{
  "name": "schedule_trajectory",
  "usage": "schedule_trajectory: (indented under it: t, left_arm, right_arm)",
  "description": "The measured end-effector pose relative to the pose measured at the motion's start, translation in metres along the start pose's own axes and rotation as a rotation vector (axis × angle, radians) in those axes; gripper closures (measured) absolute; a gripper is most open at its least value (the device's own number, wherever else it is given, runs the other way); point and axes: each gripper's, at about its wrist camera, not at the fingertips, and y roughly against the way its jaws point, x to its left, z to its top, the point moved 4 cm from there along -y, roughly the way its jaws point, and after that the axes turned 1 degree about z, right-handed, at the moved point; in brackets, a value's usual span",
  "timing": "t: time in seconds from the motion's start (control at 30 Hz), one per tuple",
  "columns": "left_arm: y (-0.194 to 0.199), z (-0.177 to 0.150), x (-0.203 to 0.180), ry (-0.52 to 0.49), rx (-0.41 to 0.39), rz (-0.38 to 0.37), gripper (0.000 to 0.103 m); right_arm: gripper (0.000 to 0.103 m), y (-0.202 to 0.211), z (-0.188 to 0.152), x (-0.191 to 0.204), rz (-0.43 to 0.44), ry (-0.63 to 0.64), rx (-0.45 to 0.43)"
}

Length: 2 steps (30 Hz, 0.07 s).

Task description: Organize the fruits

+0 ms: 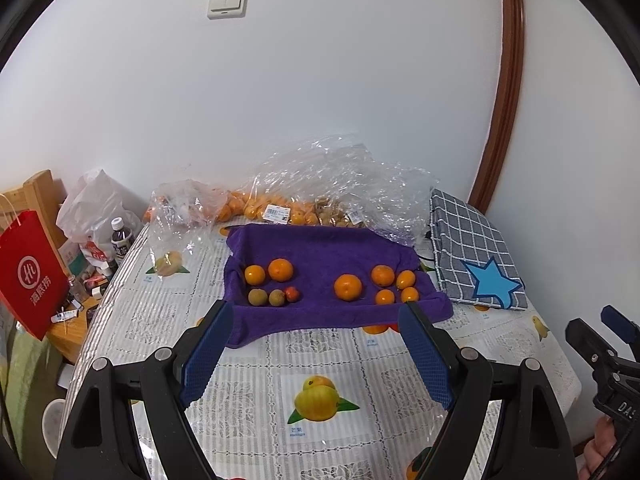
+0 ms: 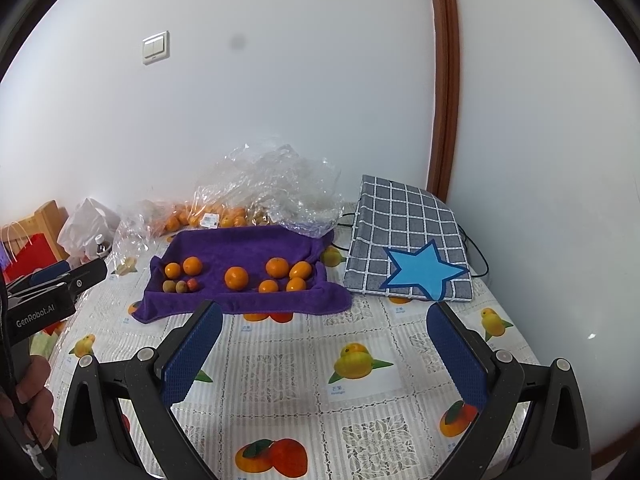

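While we look along the left gripper (image 1: 316, 312), its jaws wide and empty, the fruits on the purple towel (image 1: 320, 248) lie just ahead. Along the right gripper (image 2: 324, 312), equally wide, they sit ahead-left, farther off.

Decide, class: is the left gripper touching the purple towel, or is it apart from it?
Apart. In the right wrist view the left gripper hangs off to the side of the purple towel, with printed tablecloth showing between them.
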Motion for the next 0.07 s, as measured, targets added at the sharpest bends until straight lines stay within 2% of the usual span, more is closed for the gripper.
schedule_trajectory:
  t: [0.07]
  left_arm:
    - [-0.0018, -0.0008, 0.0024, 0.000, -0.006, 0.006, 0.019]
  right_arm:
    - [0.002, 0.0000, -0.0003, 0.0029, 0.002, 0.006, -0.003]
